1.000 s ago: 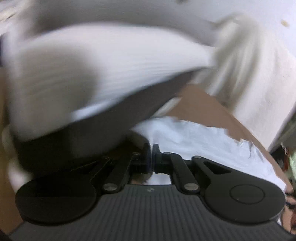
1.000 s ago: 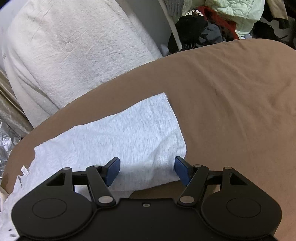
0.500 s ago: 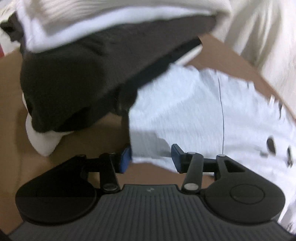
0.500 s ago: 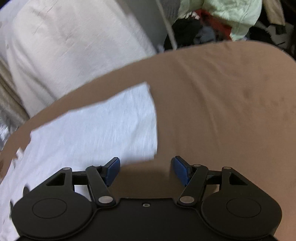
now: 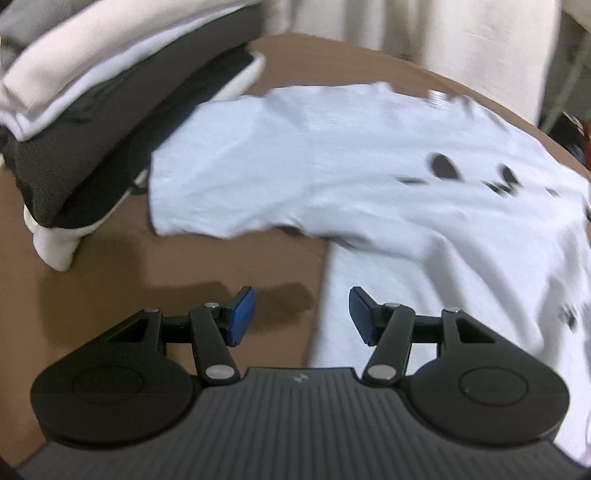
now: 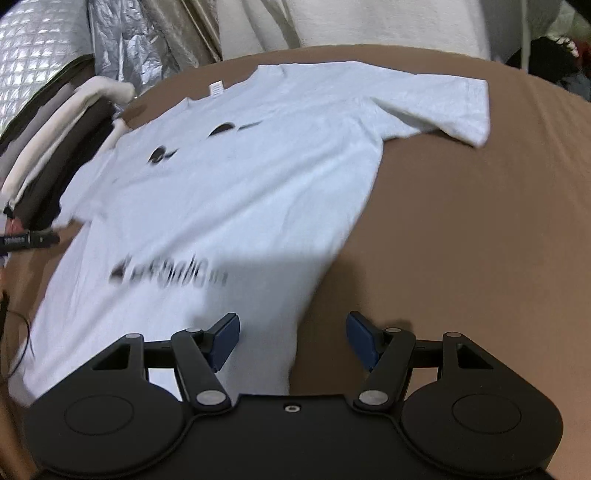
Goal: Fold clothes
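A white T-shirt with dark print lies spread flat on the brown bed sheet. My left gripper hovers over the shirt's left side edge, below its left sleeve. Its jaws are opening and nothing is between them. In the right wrist view the whole T-shirt shows, collar tag at the far end. My right gripper stands open and empty above the shirt's right side edge, near the hem, with one fingertip over cloth and the other over bare brown sheet.
A stack of folded clothes in black, white and cream sits left of the shirt, touching its sleeve; the same stack shows in the right wrist view. White bedding and silver quilted foil lie behind. A dark clothes heap is far right.
The left gripper went from shut to open and drew back from the stack to the shirt's side edge. The right gripper swung from the sleeve end to the shirt's lower right side, staying open.
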Demonstrator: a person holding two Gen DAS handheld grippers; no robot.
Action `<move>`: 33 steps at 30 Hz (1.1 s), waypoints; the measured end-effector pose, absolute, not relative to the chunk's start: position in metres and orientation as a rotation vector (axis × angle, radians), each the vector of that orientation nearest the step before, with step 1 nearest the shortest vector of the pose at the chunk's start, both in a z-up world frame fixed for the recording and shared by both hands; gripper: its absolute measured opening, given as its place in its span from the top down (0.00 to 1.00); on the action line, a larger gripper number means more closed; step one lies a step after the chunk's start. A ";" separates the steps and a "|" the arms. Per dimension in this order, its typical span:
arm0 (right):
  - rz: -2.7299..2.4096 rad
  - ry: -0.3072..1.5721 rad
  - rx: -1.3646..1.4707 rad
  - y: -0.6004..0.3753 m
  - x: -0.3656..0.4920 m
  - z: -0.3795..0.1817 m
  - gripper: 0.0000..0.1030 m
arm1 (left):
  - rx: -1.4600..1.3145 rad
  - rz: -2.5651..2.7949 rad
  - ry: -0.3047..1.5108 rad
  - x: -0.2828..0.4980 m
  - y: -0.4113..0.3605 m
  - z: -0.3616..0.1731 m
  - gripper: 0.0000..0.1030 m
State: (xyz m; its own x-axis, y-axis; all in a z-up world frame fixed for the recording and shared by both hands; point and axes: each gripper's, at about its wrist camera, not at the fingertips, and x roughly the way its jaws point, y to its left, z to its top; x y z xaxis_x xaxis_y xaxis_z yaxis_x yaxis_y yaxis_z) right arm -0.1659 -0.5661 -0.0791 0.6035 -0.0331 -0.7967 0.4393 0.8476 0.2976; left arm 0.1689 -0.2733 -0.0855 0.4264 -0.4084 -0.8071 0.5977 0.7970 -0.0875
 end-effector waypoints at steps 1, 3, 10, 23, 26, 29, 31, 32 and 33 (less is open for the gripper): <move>-0.322 0.884 0.490 -0.555 -0.182 -0.078 0.33 | 0.241 -0.656 0.919 0.154 -0.273 -0.082 0.46; -0.401 0.857 0.404 -0.525 -0.221 -0.071 0.33 | 0.277 -0.702 0.878 0.121 -0.272 -0.073 0.46; -0.429 0.739 0.241 -0.442 -0.315 -0.069 0.33 | 0.418 -0.968 0.691 -0.006 -0.287 -0.050 0.45; -0.445 0.608 0.024 -0.410 -0.315 -0.098 0.48 | 0.520 -1.118 0.703 -0.087 -0.326 -0.097 0.38; -0.458 0.608 0.037 -0.419 -0.312 -0.097 0.64 | 0.468 -1.190 0.736 -0.088 -0.324 -0.102 0.38; -0.449 0.618 0.086 -0.424 -0.313 -0.098 0.66 | 0.429 -1.319 0.727 -0.094 -0.326 -0.098 0.38; -0.446 0.611 0.135 -0.429 -0.314 -0.098 0.66 | 0.409 -1.397 0.708 -0.104 -0.331 -0.092 0.37; -0.450 0.611 0.159 -0.431 -0.314 -0.098 0.66 | 0.404 -1.404 0.717 -0.109 -0.337 -0.091 0.36; -0.451 0.613 0.183 -0.434 -0.313 -0.099 0.66 | 0.399 -1.404 0.734 -0.114 -0.343 -0.091 0.34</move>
State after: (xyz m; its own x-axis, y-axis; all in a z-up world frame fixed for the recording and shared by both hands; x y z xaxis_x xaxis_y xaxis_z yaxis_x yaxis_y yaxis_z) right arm -0.3128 -0.4340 -0.0993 0.7247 -0.3532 -0.5917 0.4597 0.8875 0.0334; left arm -0.1139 -0.3432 -0.0907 0.0007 -0.7411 -0.6714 0.9743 0.1519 -0.1666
